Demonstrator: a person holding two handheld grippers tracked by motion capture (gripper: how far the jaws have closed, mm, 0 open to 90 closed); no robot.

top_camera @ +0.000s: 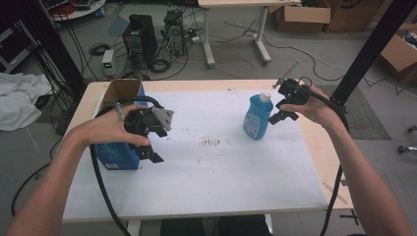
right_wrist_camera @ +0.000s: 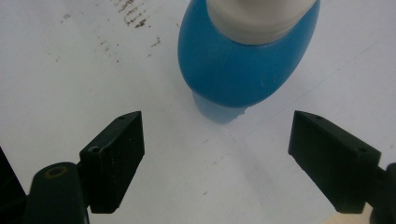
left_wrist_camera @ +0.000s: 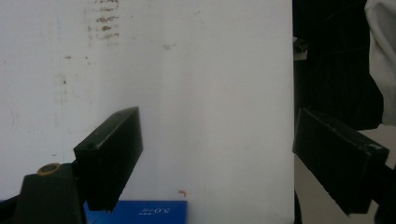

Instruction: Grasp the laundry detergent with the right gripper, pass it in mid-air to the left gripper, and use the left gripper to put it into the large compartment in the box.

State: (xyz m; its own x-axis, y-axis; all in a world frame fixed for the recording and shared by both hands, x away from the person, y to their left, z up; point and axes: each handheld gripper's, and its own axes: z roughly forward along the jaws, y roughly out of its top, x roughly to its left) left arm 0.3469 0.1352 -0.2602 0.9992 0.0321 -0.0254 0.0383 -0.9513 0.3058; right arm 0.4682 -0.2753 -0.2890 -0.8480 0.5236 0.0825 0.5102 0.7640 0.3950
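A blue bottle (top_camera: 257, 118) with a white cap stands upright on the white sheet (top_camera: 216, 167), right of the middle. My right gripper (top_camera: 280, 101) hovers just to its right, open and empty. In the right gripper view the bottle (right_wrist_camera: 243, 65) is seen from above, ahead of the open gripper (right_wrist_camera: 215, 126) and not between the jaws. My left gripper (top_camera: 156, 145) is open over the sheet beside a blue box (top_camera: 115, 157). In the left gripper view the gripper (left_wrist_camera: 217, 126) spans bare sheet, with the box's edge (left_wrist_camera: 144, 212) at the bottom.
The blue box is open at the top, with a brown inside (top_camera: 123, 89), and stands at the table's left edge. Faint brown marks (top_camera: 210, 142) stain the sheet's middle. Cables trail from both grippers. Computers, boxes and wires lie on the floor beyond the table.
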